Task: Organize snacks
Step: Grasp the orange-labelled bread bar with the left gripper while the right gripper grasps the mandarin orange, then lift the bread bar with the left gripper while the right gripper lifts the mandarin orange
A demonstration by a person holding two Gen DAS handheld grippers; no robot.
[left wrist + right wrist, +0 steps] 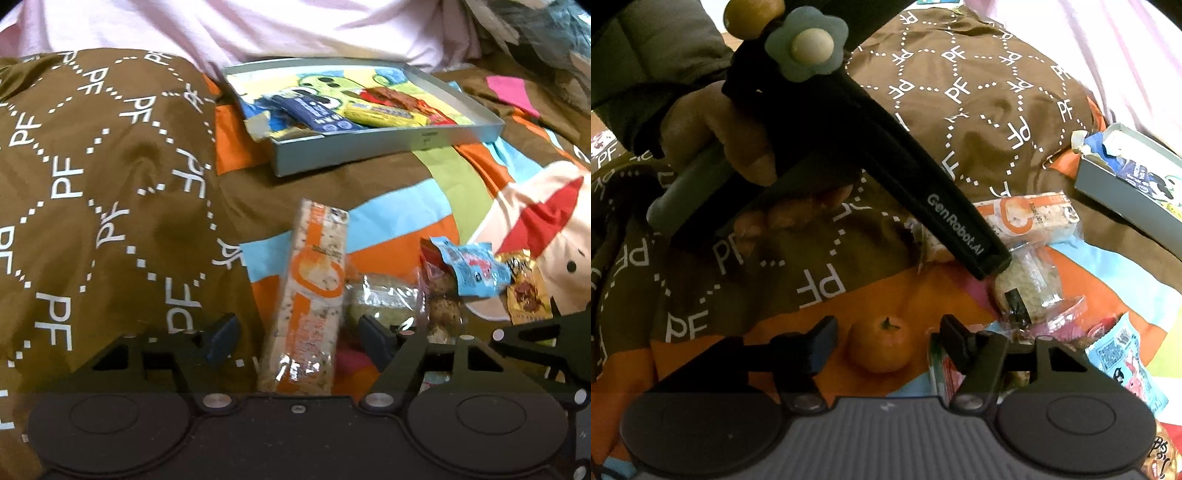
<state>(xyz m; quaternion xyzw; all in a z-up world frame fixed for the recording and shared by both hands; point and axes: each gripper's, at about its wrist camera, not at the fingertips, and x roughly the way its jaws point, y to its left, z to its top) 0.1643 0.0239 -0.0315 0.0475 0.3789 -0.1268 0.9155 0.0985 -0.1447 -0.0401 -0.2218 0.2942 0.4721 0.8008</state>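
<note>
Brown bedding (110,177) printed with "PF" serves as the work surface. On it the orange-and-white snack bar (310,295) lies between the half-open jaws of the left gripper (295,334), pads not yet touching; squeezing across its narrow width should hold best. The right gripper (886,345) straddles a tangerine (879,343), also apart from it, so a gentle squeeze suits. Beyond sits the grey tray (388,142) holding wrapped bars. "GenRobot.AI" reads on the left tool's arm; the wrapper print seems too blurred to read.
</note>
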